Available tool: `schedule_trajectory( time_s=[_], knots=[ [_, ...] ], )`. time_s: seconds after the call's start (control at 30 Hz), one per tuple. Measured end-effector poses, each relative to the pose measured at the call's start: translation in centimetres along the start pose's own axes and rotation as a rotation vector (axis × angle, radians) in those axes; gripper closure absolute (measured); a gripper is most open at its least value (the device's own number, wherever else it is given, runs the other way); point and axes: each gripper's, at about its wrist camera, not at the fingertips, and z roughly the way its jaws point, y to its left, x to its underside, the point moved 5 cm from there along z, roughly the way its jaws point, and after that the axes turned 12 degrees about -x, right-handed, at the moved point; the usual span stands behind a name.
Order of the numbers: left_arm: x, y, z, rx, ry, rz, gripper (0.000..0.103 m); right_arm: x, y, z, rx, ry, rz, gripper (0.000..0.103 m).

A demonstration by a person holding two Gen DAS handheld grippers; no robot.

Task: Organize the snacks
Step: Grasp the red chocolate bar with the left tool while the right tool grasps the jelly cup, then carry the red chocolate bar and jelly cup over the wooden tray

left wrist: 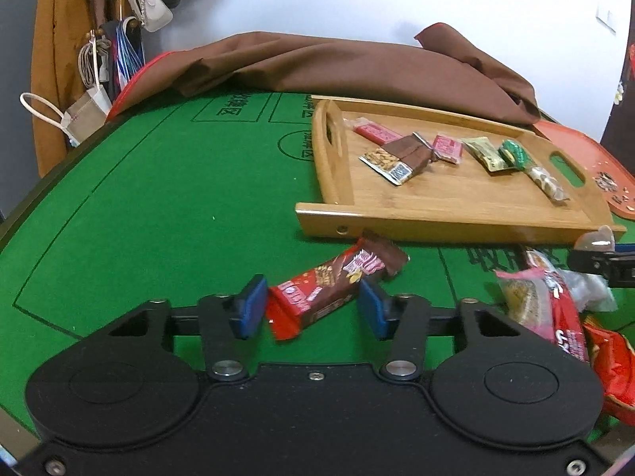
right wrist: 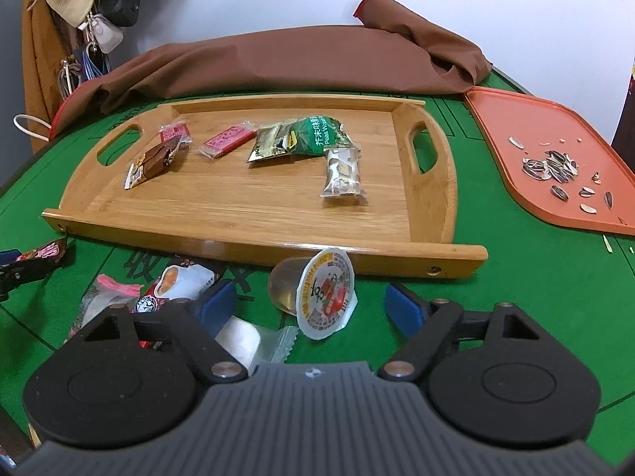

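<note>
A red and brown snack bar (left wrist: 329, 287) lies slanted on the green felt table just before the wooden tray (left wrist: 329, 222). My left gripper (left wrist: 311, 305) is shut on the bar, a blue pad against each side of its wrapper. In the right wrist view a clear jelly cup (right wrist: 317, 293) lies on its side near the wooden tray (right wrist: 238, 246). My right gripper (right wrist: 311, 309) stands open around the jelly cup, with a gap on both sides. Several wrapped snacks (right wrist: 301, 142) lie inside the tray. A loose heap of snack packets (left wrist: 547, 301) sits between the two grippers.
A brown cloth (right wrist: 297, 59) is bunched along the far side of the table. At the right, an orange tray (right wrist: 516, 139) holds sunflower seed shells. Bags and a hat (left wrist: 147, 8) hang beyond the left table edge. Open green felt (left wrist: 158, 198) stretches left of the wooden tray.
</note>
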Motion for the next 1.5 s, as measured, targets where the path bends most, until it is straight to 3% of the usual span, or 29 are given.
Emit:
schedule_trajectory(
  time_s=[0.1, 0.27, 0.43, 0.57, 0.77, 1.07, 1.17, 1.5],
  knots=[
    [0.4, -0.2, -1.0, 0.044, 0.022, -0.006, 0.057, 0.0, 0.2, 0.1, -0.002, 0.002, -0.005, 0.017],
    [0.4, -1.1, -2.4, 0.059, -0.020, 0.036, 0.053, 0.0, 0.2, 0.3, 0.000, 0.003, -0.010, 0.018],
    [-0.7, -1.5, -0.8, 0.007, -0.052, 0.073, 0.034, -0.1, 0.4, 0.4, 0.006, 0.003, -0.018, 0.021],
    [-0.7, -1.6, 0.9, 0.042, 0.015, 0.064, 0.046, 0.0, 0.4, 0.3, 0.012, 0.001, -0.025, 0.025],
    [-0.2, -2.5, 0.2, 0.047, 0.008, 0.101, 0.066, 0.0, 0.4, 0.2, 0.016, 0.005, -0.029, 0.033],
    [-0.4, -3.4, 0.4, 0.042, 0.004, 0.099, 0.063, 0.0, 0.5, 0.5, 0.026, -0.005, -0.051, 0.050],
    [-0.4, -3.6, 0.4, 0.049, 0.002, 0.084, 0.081, 0.0, 0.5, 0.4, 0.030, -0.011, -0.049, 0.054],
    [-0.9, -3.9, -1.5, 0.071, -0.029, 0.083, 0.081, 0.0, 0.4, -0.8, -0.032, 0.014, -0.012, 0.054]
  ],
)
